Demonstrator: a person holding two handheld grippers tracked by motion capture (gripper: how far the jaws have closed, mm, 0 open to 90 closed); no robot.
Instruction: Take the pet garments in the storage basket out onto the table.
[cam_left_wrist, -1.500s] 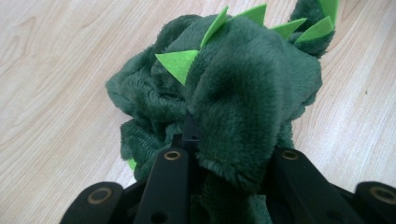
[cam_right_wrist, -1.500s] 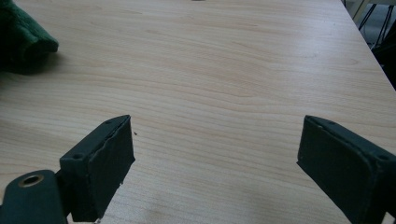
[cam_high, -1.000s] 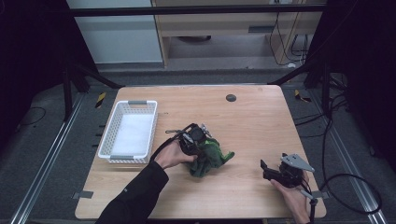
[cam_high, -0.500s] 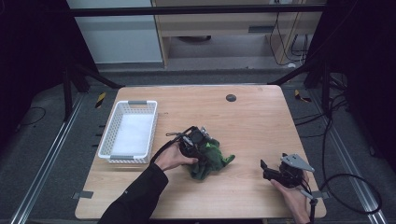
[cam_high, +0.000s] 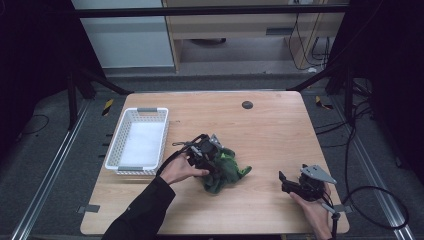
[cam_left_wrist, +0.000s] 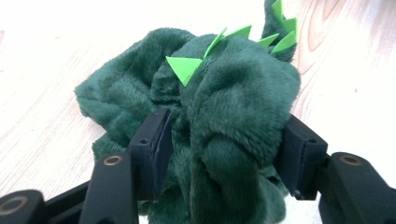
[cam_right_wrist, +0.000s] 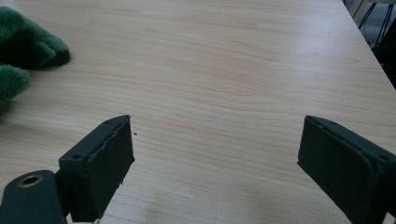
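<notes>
A dark green plush dinosaur (cam_high: 229, 171) with bright green spikes lies crumpled on the wooden table (cam_high: 280, 135), near the front middle. My left gripper (cam_high: 212, 159) comes at it from the left. In the left gripper view the toy (cam_left_wrist: 233, 102) bulges between the two black jaws, whose pads (cam_left_wrist: 161, 144) press into the fur on both sides, so my left gripper (cam_left_wrist: 224, 140) is shut on it. My right gripper (cam_high: 286, 181) hovers near the table's front right, open, its jaws wide apart (cam_right_wrist: 215, 154) over bare wood. A bit of the toy (cam_right_wrist: 23, 44) shows at that view's left edge.
A white plastic basket (cam_high: 120, 167) stands at the table's left side, just left of my left hand, with nothing in it. A small black round grommet (cam_high: 247, 105) sits near the far edge. Cables trail off the table's right side.
My left hand has shifted very slightly toward the near edge, staying on the toy. The right gripper has not moved.
</notes>
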